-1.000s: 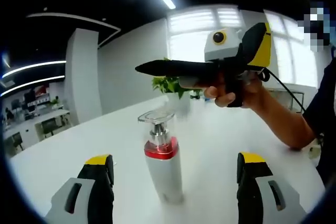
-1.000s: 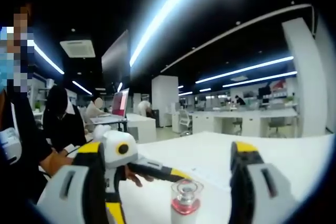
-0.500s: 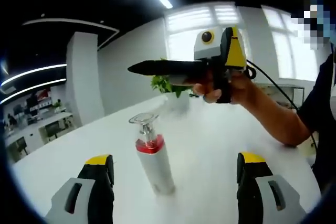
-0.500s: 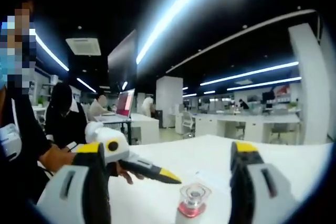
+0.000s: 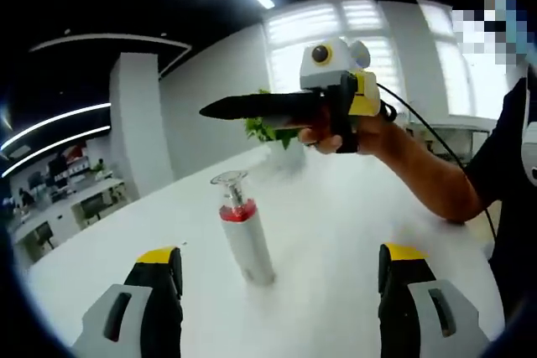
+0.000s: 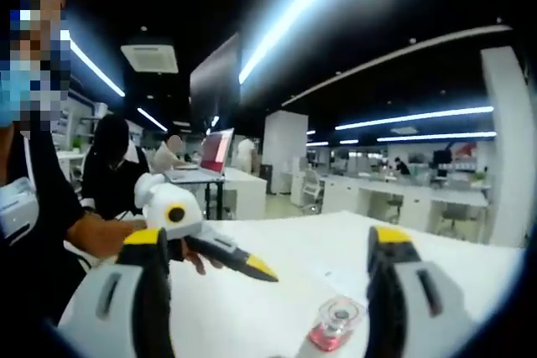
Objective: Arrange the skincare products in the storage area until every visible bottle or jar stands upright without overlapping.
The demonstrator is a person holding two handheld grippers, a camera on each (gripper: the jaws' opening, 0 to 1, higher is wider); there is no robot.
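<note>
A white pump bottle with a red collar and a clear cap stands upright on the white table. My left gripper is open, its yellow-tipped jaws wide apart short of the bottle, with nothing between them. A hand holds my right gripper above and beyond the bottle, seen side-on. In the right gripper view my right gripper is open, and the bottle's cap shows low between the jaws. My left gripper reaches in from the left, beside the bottle and apart from it.
A potted green plant stands at the table's far side. The person's forearm crosses the right of the left gripper view. Behind the table are office desks, and a seated person at a laptop.
Both cameras have drawn back, so the bottle looks smaller and farther off. The bottle has stayed upright in place. Both grippers remain open.
</note>
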